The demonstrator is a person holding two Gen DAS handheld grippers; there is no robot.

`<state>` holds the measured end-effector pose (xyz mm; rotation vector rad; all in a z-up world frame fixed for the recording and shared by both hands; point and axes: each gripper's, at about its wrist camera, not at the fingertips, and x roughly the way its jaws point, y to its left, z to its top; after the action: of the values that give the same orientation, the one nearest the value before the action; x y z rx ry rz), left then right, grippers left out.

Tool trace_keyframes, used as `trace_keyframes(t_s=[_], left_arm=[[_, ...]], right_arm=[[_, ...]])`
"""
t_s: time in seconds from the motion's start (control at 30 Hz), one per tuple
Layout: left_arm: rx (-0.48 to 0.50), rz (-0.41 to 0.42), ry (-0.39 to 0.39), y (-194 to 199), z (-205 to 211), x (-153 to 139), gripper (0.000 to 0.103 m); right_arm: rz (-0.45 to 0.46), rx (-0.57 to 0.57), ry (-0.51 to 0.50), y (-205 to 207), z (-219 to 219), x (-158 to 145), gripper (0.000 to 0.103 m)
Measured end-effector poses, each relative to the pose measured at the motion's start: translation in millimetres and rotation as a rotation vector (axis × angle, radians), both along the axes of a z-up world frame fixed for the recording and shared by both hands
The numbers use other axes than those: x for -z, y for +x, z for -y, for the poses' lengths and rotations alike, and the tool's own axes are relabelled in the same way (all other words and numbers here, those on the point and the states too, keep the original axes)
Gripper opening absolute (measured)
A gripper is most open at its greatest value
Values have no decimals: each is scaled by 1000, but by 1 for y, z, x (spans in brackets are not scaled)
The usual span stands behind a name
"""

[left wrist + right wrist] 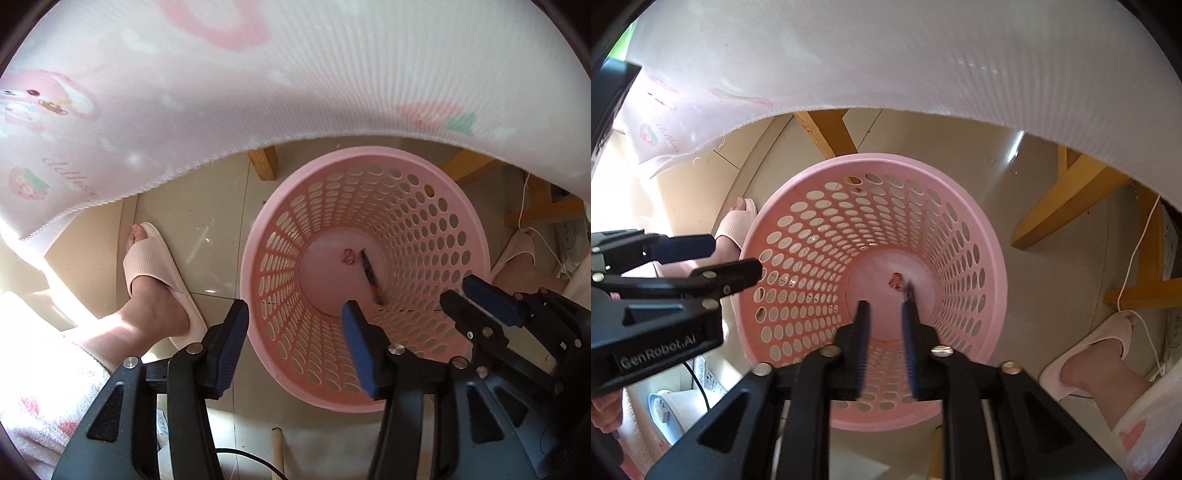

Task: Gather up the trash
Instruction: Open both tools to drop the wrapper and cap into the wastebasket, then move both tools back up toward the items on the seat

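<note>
A pink perforated basket (255, 236) (993, 258) stands on the tiled floor, straight below both grippers. On its bottom lies a small red crumpled scrap (349, 256) (895, 280). Beside it is a thin dark strip (369, 273) (908, 291), blurred, just past my right gripper's fingertip. My left gripper (295, 308) (733, 256) hangs open over the basket's near rim with nothing between its fingers. My right gripper (885, 308) (458, 291) points into the basket, its jaws a narrow gap apart and empty.
A white and pink printed tablecloth (258, 92) overhangs the far side above the basket. Wooden table legs (827, 129) (1067, 199) stand behind it. The person's feet in pink slippers (162, 266) (1097, 343) flank the basket. A white cable (1137, 251) runs at the right.
</note>
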<state>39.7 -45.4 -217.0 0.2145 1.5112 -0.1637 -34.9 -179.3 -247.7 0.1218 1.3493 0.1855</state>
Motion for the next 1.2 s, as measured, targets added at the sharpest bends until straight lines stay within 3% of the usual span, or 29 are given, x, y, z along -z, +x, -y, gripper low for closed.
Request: trace_keyframes(t_s=[0.1,0.17,0.37,0.53,0.77,0.97,1.07,1.2], left_arm=[[-11,32,-4,1,-3,-10,58],[-22,54,-18,2,-8,-20,60],[-60,102,-66,5,-19,-43,61],[-79,185,-59,5,-23,-65,61],[-88,287,-88,4,-30,-96,72],[-92,429,-98,-4,-39,-130,79],[-81,506,-110,-10,-40,-146,88],[-56,607,-97,-15,-36,-162,88]], right_arm=[[35,1,-8,-1,0,-8,46],[66,3,-23,-1,-1,-16,51],[118,35,-22,0,4,-40,51],[191,18,-77,-3,0,-63,51],[272,43,-26,-10,0,-103,51],[378,74,-87,-24,10,-138,51],[440,108,-132,-33,18,-156,51],[514,136,-137,-39,28,-182,51]])
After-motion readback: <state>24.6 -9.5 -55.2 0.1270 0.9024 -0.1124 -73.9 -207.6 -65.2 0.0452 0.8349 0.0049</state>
